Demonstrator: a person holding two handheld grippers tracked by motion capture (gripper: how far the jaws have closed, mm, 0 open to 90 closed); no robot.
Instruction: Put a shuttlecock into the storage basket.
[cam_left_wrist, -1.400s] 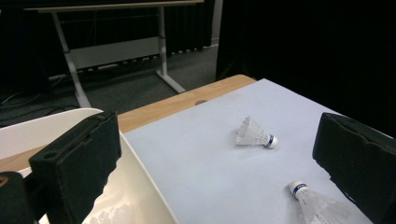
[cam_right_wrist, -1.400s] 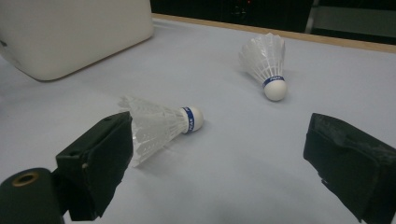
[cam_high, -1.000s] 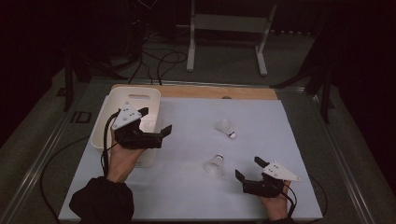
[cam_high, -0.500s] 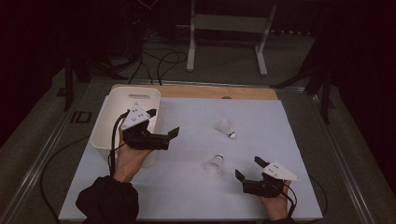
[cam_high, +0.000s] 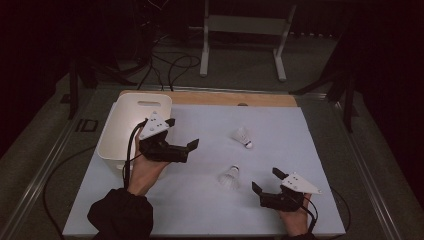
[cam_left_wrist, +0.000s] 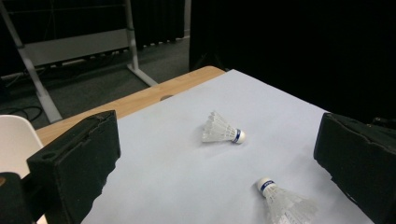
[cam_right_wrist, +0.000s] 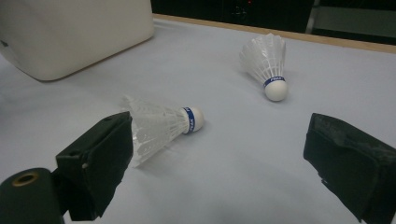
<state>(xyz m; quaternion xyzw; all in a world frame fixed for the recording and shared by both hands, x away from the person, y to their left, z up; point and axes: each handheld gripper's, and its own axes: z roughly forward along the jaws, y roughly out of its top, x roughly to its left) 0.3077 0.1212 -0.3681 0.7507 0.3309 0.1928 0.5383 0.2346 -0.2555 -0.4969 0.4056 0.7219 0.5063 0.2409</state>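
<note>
A white sheet (cam_high: 200, 200) covers the table, with a bare wooden strip (cam_high: 210, 98) along its 12 o'clock edge. A white bin (cam_high: 131, 125) stands at about 10 o'clock on the sheet. The left gripper (cam_high: 182, 150) hangs just beside the bin's 4 o'clock corner, its jaws apart and empty, aimed toward 3 o'clock. The right gripper (cam_high: 266, 182) sits at about 5 o'clock on the sheet, its jaws spread and empty too, pointing toward 10 o'clock. Two shuttlecocks lie on their sides between the grippers: the far shuttlecock (cam_high: 243, 137) at 1 o'clock from the sheet's middle, and the near shuttlecock (cam_high: 229, 176) near the right gripper, at its 10 o'clock, not touching it.
</note>
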